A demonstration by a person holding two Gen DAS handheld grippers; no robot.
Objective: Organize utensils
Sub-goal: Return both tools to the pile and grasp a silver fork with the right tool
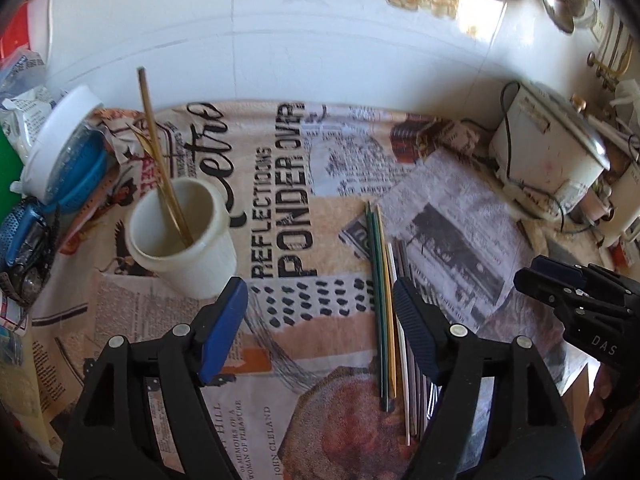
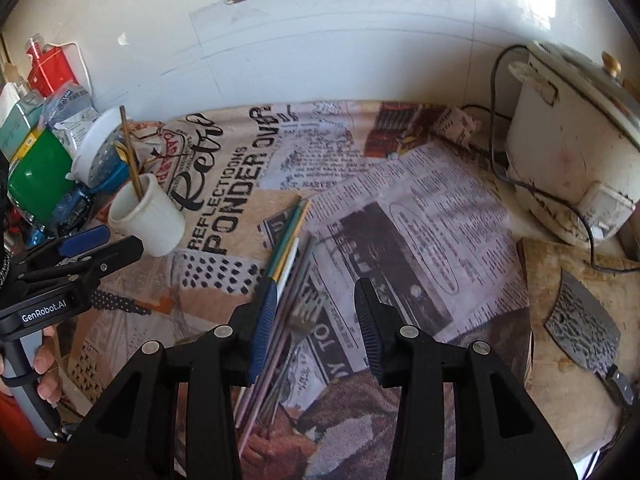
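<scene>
A white cup (image 1: 182, 236) stands at the left on the printed cloth, with gold utensils (image 1: 160, 152) leaning in it. A bundle of coloured chopsticks (image 1: 382, 300) lies on the cloth. My left gripper (image 1: 320, 320) is open above the cloth, its right finger just beside the chopsticks and nothing between its fingers. In the right wrist view the chopsticks (image 2: 288, 236) lie under the left finger of my right gripper (image 2: 318, 324). A fork (image 2: 304, 316) lies on the cloth between that gripper's open fingers, which do not press on it. The cup (image 2: 148, 216) stands far left.
A white rice cooker (image 2: 560, 160) with a cord stands at the back right. A cleaver (image 2: 580, 324) rests on a wooden board (image 2: 568, 392) at the right. Containers and packets (image 2: 40, 168) crowd the left. A tiled wall (image 1: 280, 40) runs behind. A hand (image 2: 44, 364) holds the left gripper (image 2: 122, 240).
</scene>
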